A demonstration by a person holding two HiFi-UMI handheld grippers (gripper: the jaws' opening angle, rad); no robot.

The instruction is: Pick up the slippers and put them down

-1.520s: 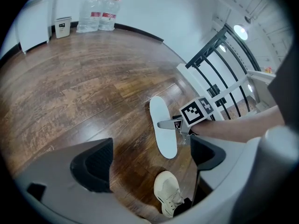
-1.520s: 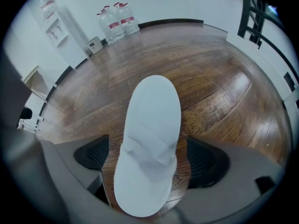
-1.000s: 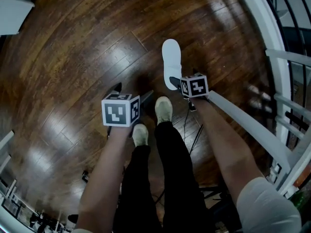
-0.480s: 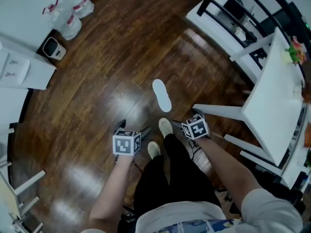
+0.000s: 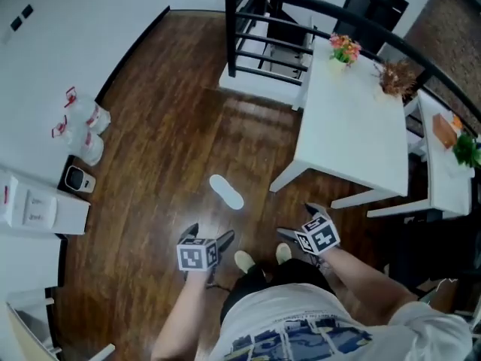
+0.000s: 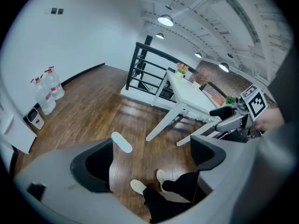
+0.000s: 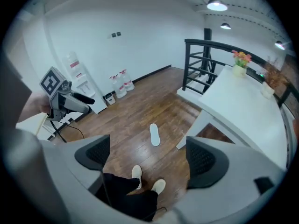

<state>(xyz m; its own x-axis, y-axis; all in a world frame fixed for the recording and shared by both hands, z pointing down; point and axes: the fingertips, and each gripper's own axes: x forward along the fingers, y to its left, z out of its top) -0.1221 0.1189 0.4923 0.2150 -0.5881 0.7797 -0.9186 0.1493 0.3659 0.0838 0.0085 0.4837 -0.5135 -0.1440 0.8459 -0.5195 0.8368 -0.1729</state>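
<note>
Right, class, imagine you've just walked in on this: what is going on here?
A person stands on a wooden floor with a gripper in each hand. The left gripper and right gripper are both open and empty, held well above the floor. One white slipper lies flat ahead of the person's feet, near a leg of the white table. Neither gripper touches it. No second slipper is in view.

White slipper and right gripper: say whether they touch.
Apart. The right gripper view shows the white slipper lying on the floor, far below the right gripper, whose jaws stand open and empty.
</note>
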